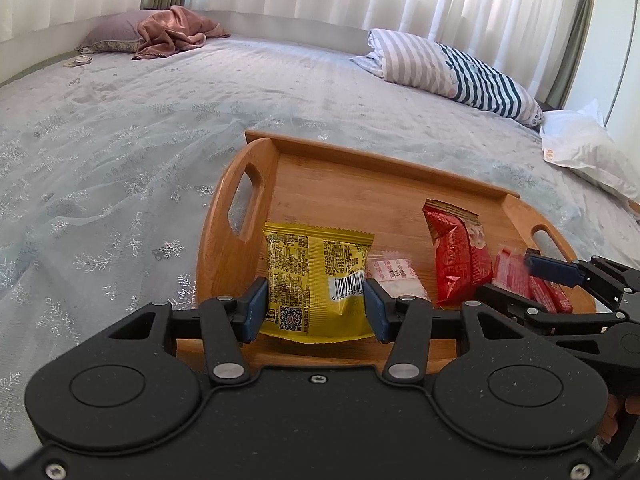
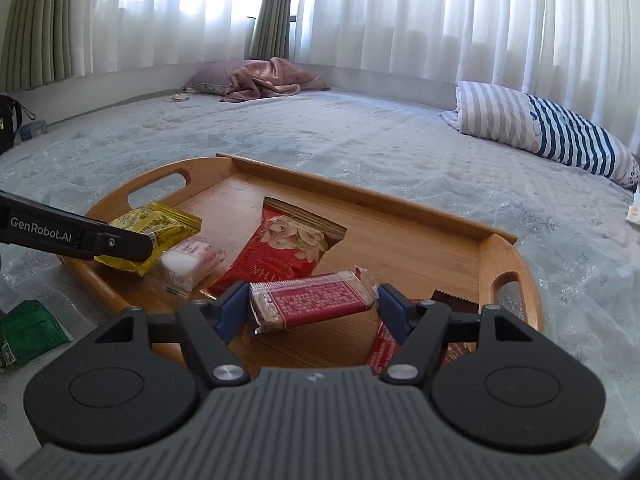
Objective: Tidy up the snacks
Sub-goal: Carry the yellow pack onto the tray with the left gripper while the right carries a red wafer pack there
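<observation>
Our left tongs [image 1: 316, 306] grip the yellow packet [image 1: 318, 280] by its two sides at the near left of the wooden tray [image 2: 404, 200], which sits on the bed [image 1: 120, 128]; whether the packet's lower edge rests on the tray floor or hangs just above it, we cannot tell. Our right tongs [image 2: 306, 306] hold a red bar [image 2: 314, 300] crosswise, a pad at each end, lifted over the near middle of the tray. Between the two loads lie a pale pink-and-white sachet [image 2: 192, 258], just right of the yellow packet, and a red nut bag [image 2: 280, 254] further toward the middle. Under the right tongs we see more red wrappers [image 2: 380, 346] and a dark brown wrapper [image 2: 454, 300] at the tray's near right. A green packet [image 2: 26, 330] lies on the bed, off the tray's near left side. We judge the task to be well along: most snacks we can see are already inside the tray, and both held items are over it and close to being set down. What seems left is releasing these two, fetching the green packet, and perhaps straightening the loose pile, since the items lie at mixed angles and the far half of the tray carries nothing.
</observation>
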Demonstrator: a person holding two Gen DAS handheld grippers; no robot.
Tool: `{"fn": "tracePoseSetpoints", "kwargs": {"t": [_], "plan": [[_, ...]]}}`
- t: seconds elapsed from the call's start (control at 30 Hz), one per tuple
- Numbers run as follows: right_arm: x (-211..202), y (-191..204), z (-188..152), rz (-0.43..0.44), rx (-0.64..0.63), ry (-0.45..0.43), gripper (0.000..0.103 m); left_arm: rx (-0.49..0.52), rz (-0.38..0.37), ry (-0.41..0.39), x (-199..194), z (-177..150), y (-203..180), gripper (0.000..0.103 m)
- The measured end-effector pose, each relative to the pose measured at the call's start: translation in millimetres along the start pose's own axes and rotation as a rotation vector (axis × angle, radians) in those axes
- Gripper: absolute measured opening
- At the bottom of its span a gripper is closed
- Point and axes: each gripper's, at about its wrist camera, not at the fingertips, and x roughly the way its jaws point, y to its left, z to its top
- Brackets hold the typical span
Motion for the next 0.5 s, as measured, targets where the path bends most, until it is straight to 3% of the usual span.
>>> {"fn": "tracePoseSetpoints", "kwargs": {"t": [0.23, 0.5], "plan": [[-4, 0, 0, -0.013, 0.008, -0.014, 0.09, 0.002, -0.011, 0.003, 2, 0, 0, 0.05], [-15, 0, 1, -0.024, 0.001, -0.03, 0.095, 0.015, -0.011, -0.036, -9, -2, -3, 0.079]]}}
